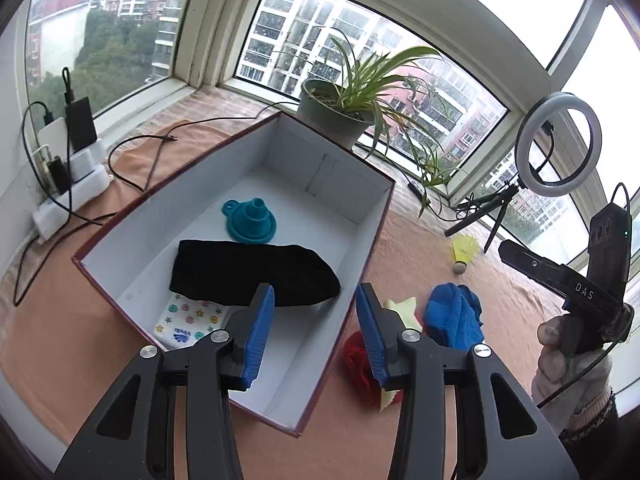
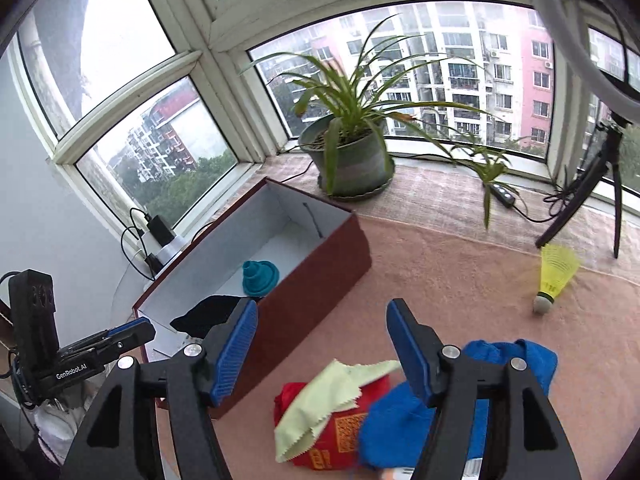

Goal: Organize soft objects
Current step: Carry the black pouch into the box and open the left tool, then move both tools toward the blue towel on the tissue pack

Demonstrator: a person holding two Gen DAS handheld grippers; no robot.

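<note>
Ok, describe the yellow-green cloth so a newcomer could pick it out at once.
Start at the open maroon box on the peach towel. Just right of its near corner lies a small heap of fabrics. The pale yellow-green cloth tops it, thin with zigzag-cut edges, draped over the red pouch beside the thick blue towel.

Box (image 1: 344,344) maroon outside, white inside. In it: teal funnel (image 1: 250,222), black cloth (image 1: 248,272), white pack (image 1: 188,320) with coloured star dots. Outside: blue towel (image 2: 516,364), pale yellow-green cloth (image 2: 324,396), red pouch (image 2: 348,436) with gold print, possibly a QR code; yellow shuttlecock (image 2: 556,272).
</note>
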